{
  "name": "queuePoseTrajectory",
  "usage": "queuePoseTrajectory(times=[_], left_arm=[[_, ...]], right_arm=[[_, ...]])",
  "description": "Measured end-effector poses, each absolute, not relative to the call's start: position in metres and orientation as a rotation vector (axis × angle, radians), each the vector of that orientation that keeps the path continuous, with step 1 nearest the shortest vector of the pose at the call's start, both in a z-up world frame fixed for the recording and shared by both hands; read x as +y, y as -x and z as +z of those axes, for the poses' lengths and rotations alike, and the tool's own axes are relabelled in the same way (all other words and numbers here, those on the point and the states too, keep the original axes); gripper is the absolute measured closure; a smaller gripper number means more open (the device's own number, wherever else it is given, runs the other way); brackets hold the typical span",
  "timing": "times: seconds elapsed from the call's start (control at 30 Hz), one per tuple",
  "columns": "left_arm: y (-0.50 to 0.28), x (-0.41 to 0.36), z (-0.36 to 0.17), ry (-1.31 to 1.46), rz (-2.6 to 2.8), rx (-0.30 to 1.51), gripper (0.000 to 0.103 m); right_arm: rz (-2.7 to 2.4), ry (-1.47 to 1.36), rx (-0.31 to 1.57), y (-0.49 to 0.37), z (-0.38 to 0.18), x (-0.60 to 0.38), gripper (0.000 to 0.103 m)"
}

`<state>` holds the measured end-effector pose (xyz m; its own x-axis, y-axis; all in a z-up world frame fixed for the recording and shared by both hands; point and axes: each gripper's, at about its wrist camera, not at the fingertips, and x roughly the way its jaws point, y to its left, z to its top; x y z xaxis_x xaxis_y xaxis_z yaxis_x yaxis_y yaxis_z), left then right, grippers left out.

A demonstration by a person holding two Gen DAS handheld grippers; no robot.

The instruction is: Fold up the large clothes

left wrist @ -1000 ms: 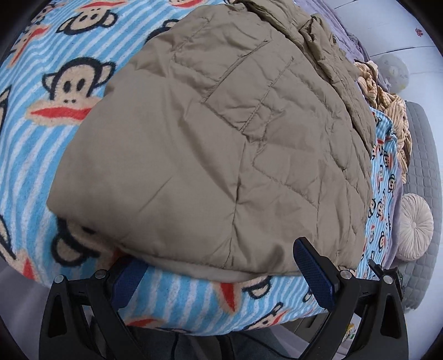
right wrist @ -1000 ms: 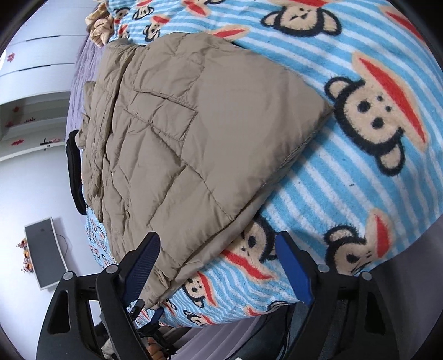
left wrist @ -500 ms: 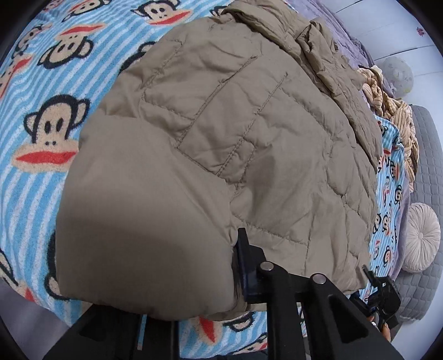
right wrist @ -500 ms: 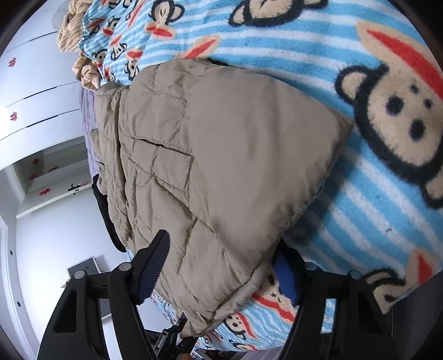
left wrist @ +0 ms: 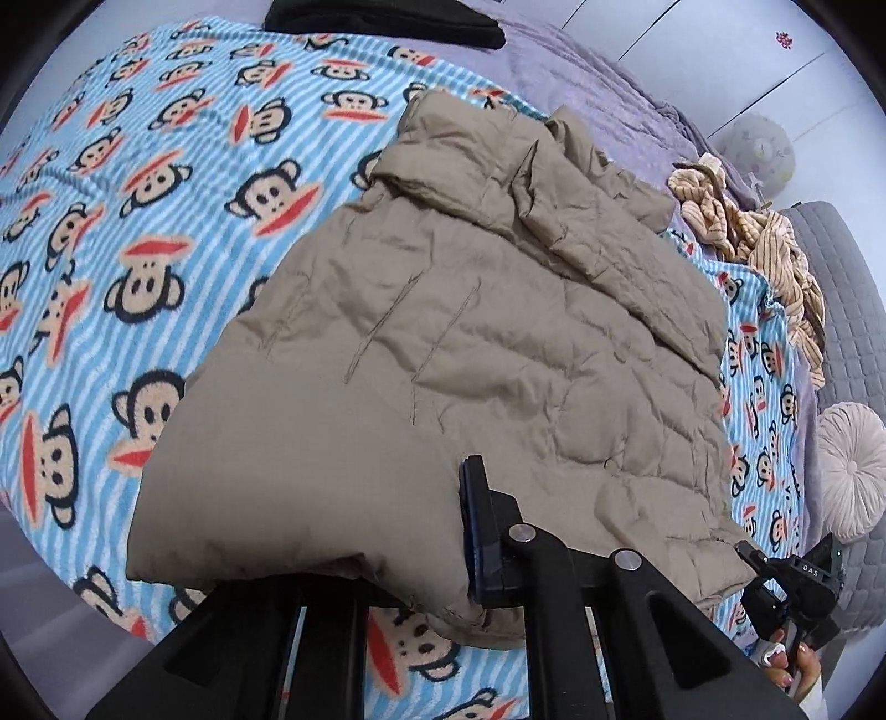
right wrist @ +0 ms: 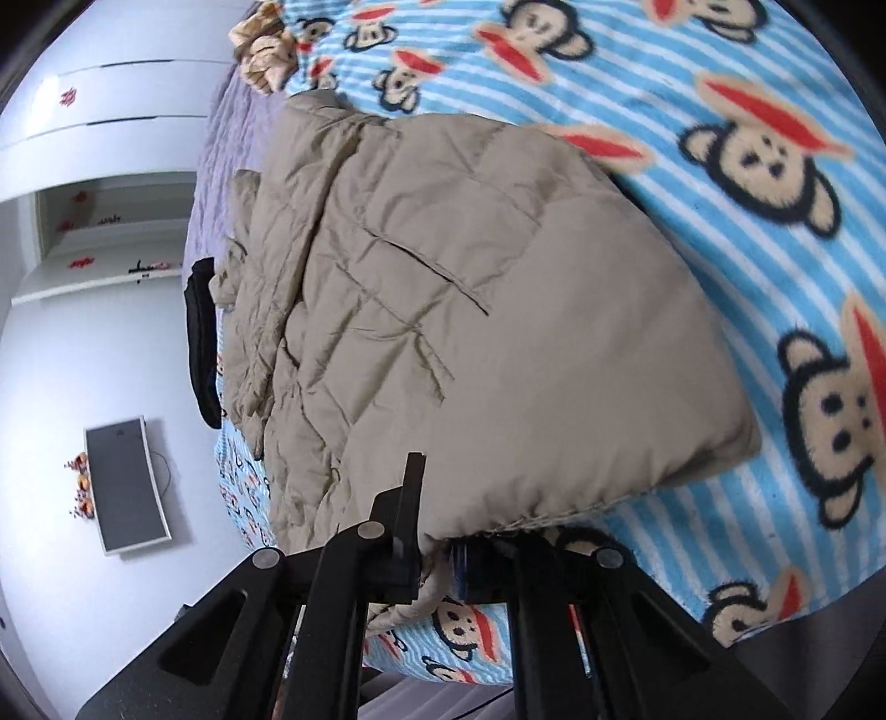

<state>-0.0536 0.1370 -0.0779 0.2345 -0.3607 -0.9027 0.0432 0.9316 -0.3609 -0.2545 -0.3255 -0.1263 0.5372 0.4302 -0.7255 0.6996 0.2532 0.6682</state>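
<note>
A: Largest item?
B: Blanket [left wrist: 166, 232], blue-striped with monkey faces, spread over the bed. Purple cover [left wrist: 598, 94] beyond it at the far end.

A: Next?
B: Jacket [left wrist: 498, 343], tan, quilted, lying on the blanket. Near hem raised off the blanket at two places. Collar end crumpled toward the purple cover.

A: Smaller pieces?
B: Black garment [left wrist: 382, 22] at the far edge. Striped beige cloth [left wrist: 764, 243] bunched just past the jacket's collar. Round cushion [left wrist: 853, 471] on a grey quilted surface to the side. Screen [right wrist: 124, 487] on the white wall.

A: Containers?
B: None seen; nothing held inside anything.

A: Left gripper [left wrist: 470, 531]?
B: Fingers pinched narrow on the jacket's hem; cloth draped over one finger, blue pad [left wrist: 479, 554] showing on the other.

A: Right gripper [right wrist: 437, 548]?
B: Fingers drawn together on the other hem corner, cloth bunched between them. Seen also from the left view [left wrist: 797, 587], with a hand [left wrist: 797, 673] below it.

A: Against a second earlier?
B: Both pairs of fingers then wide, hem flat on the blanket. Now closed and hem lifted; more blanket and the black garment in the left view.
</note>
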Motion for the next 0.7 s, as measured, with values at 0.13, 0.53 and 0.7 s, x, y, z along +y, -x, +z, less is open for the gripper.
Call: queuePoseTrajectory(times=[0.13, 0.53, 0.7], left_arm=[[0.042, 0.132, -0.046, 0.311, -0.246, 1.236, 0.088], [-0.055, 0.100, 0.038, 0.296, -0.343, 1.034, 0.088], [-0.113, 0.077, 0.047, 0.226, -0.362, 1.013, 0.088]], right_arm=[[-0.169, -1.303, 1.064, 0.232, -0.102, -0.338, 0.094], [-0.065, -1.005, 0.958, 0.122, -0.005, -0.372, 0.095], [-0.061, -0.895, 0.916, 0.062, 0.026, -0.383, 0.095]])
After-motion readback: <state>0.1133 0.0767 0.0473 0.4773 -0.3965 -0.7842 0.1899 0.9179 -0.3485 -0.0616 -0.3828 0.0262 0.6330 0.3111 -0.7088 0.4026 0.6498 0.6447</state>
